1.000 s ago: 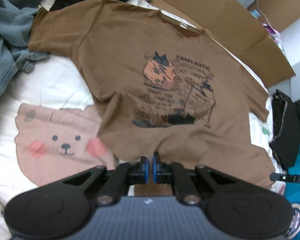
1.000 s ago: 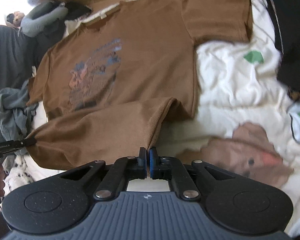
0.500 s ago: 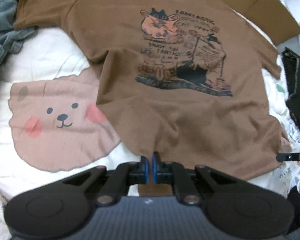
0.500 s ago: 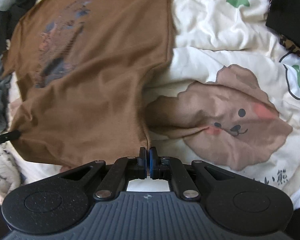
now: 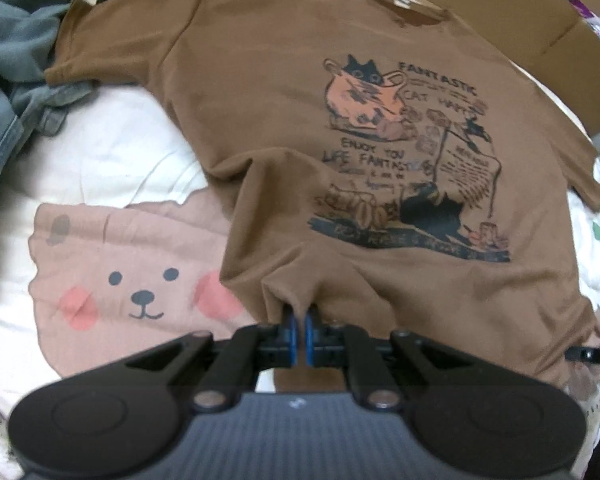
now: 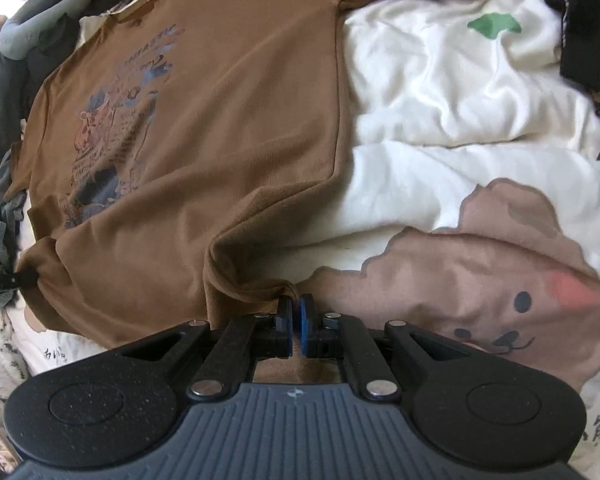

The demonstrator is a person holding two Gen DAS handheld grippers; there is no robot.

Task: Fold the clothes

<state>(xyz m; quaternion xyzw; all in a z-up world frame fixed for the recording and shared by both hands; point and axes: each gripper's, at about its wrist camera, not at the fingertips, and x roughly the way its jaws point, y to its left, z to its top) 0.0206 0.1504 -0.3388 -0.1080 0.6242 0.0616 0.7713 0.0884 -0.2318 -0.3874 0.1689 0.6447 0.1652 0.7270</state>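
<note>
A brown t-shirt [image 5: 280, 112] with a cat print lies face up and spread out on a white bear-print quilt [image 5: 112, 160]. My left gripper [image 5: 299, 320] is shut on the shirt's bottom hem at its left corner, where the cloth bunches into folds. My right gripper [image 6: 296, 312] is shut on the hem's other corner, and the brown t-shirt [image 6: 220, 120] stretches away from it toward the collar. Each gripper's tip shows at the edge of the other's view, the right gripper [image 5: 580, 354] and the left gripper [image 6: 8, 280], both pinching hem.
Grey-blue jeans [image 5: 4, 92] are heaped to the shirt's left. Flat cardboard [image 5: 480, 0] lies beyond the collar. Black clothing [image 6: 580, 20] sits at the right edge of the quilt. A bear face [image 6: 500, 280] is printed on the quilt near my right gripper.
Both grippers stayed shut on the hem. The shirt was drawn flat toward me, then the hem slackened and bunched at both corners as the grippers dropped close to the quilt.
</note>
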